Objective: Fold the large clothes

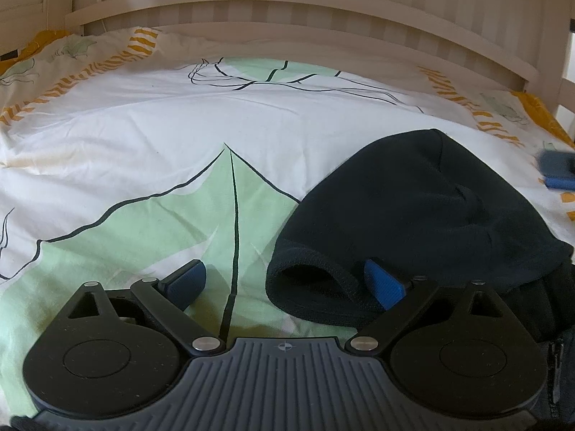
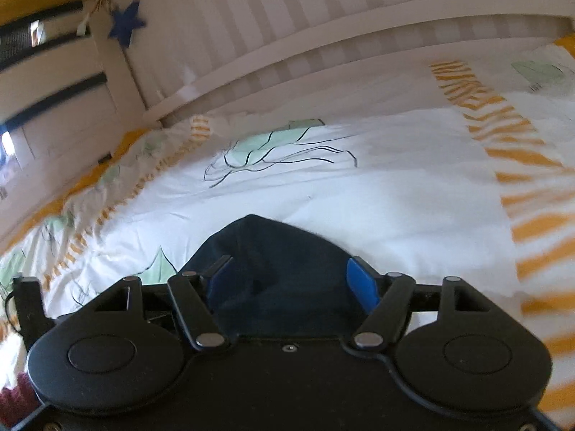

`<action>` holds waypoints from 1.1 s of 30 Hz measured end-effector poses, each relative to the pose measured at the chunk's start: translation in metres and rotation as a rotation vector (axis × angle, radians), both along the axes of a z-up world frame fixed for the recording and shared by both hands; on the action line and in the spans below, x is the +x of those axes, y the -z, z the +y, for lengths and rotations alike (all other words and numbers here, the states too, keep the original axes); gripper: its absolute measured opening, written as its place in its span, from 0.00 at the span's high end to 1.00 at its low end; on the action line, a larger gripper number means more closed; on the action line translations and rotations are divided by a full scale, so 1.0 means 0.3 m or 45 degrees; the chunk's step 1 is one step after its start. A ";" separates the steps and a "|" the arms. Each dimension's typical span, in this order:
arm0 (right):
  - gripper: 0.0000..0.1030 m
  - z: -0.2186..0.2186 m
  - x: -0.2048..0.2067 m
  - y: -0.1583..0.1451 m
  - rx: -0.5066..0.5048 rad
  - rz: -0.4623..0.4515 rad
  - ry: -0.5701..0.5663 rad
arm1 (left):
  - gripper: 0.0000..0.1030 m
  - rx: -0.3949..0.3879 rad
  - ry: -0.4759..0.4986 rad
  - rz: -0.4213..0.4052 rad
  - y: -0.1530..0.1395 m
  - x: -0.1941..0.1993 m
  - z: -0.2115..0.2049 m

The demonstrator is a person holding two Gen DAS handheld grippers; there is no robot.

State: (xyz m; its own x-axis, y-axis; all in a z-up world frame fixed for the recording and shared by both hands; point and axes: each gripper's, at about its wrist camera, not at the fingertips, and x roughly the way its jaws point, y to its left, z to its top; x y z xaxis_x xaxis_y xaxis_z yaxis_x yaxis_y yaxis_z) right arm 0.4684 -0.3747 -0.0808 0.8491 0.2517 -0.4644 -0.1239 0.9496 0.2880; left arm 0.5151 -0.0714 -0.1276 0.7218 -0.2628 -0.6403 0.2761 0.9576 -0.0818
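Observation:
A dark navy garment [image 1: 413, 222] lies bunched on the bed at the right of the left wrist view, its sleeve cuff [image 1: 309, 283] open toward me. My left gripper [image 1: 287, 282] is open just above the bedding; its right finger [image 1: 382, 283] touches the garment by the cuff, its left finger [image 1: 187, 280] is over the green leaf print. In the right wrist view the same garment [image 2: 284, 273] lies under my right gripper [image 2: 293, 280], which is open with both blue pads spread over the cloth. The right gripper also shows blurred at the far right of the left wrist view [image 1: 557, 170].
The bed is covered by a white duvet [image 1: 179, 136] with green leaves and orange stripes. A white slatted headboard [image 1: 287, 10] runs along the far side. A bed post with a blue star [image 2: 126, 23] stands at the left in the right wrist view.

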 end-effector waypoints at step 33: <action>0.84 0.386 -0.280 -0.242 -0.530 -0.344 -0.231 | 0.12 -0.194 0.172 0.098 -0.261 -0.260 0.139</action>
State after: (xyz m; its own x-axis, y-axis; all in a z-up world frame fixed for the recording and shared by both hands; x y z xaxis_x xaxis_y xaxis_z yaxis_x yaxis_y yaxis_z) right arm 0.3844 -0.2590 -0.0082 0.9123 0.2467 -0.3268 -0.3146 0.9331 -0.1740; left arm 0.4371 -0.0297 -0.0493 0.6237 -0.4519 -0.6378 0.3888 0.8872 -0.2484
